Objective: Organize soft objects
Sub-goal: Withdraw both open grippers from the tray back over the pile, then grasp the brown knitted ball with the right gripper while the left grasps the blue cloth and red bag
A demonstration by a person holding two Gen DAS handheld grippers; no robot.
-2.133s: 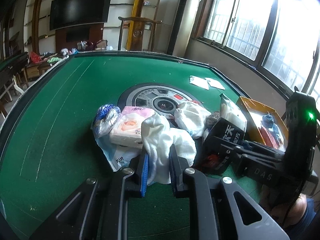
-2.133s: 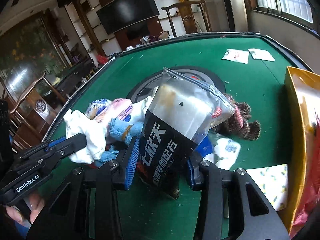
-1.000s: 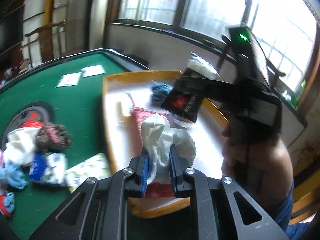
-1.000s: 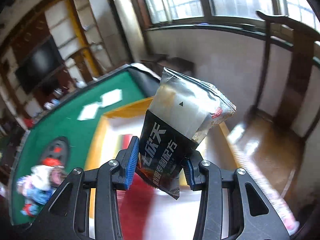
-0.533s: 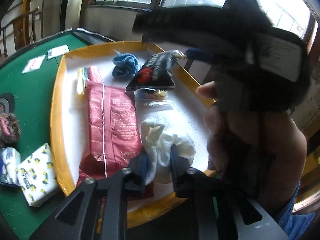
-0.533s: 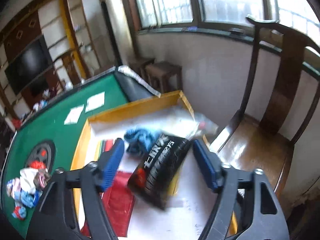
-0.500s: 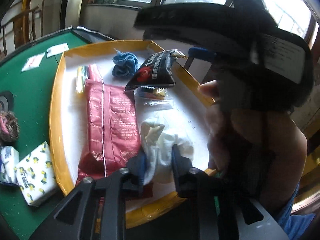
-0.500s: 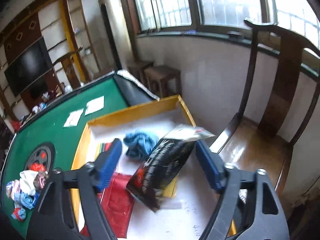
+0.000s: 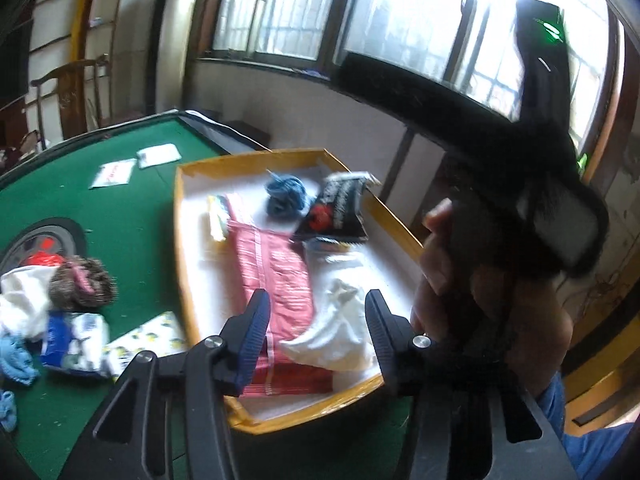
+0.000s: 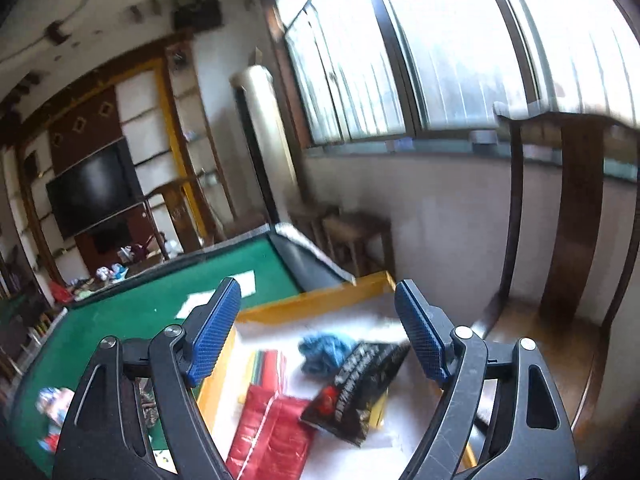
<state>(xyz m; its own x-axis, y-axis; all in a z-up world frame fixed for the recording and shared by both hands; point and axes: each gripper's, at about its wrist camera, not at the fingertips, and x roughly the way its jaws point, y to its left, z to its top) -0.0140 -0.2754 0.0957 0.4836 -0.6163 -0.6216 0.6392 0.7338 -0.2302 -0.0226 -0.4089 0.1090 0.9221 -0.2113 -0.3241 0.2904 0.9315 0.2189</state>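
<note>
White cloth (image 9: 340,332), seemingly beside red pack (image 9: 276,276)

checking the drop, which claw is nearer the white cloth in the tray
Left. The left claw is open right around the white cloth in the yellow tray; the right claw hangs open over the black packet.

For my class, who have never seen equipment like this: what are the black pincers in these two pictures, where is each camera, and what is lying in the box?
A person holds a two-finger gripper in each hand; each carries a camera looking along its fingers. The left gripper and right gripper are both open, holding nothing. Below them sits a yellow-rimmed box on a green table. In it lie a white cloth, a black packet, a red package and a blue cloth. More soft items are piled on the table.
</note>
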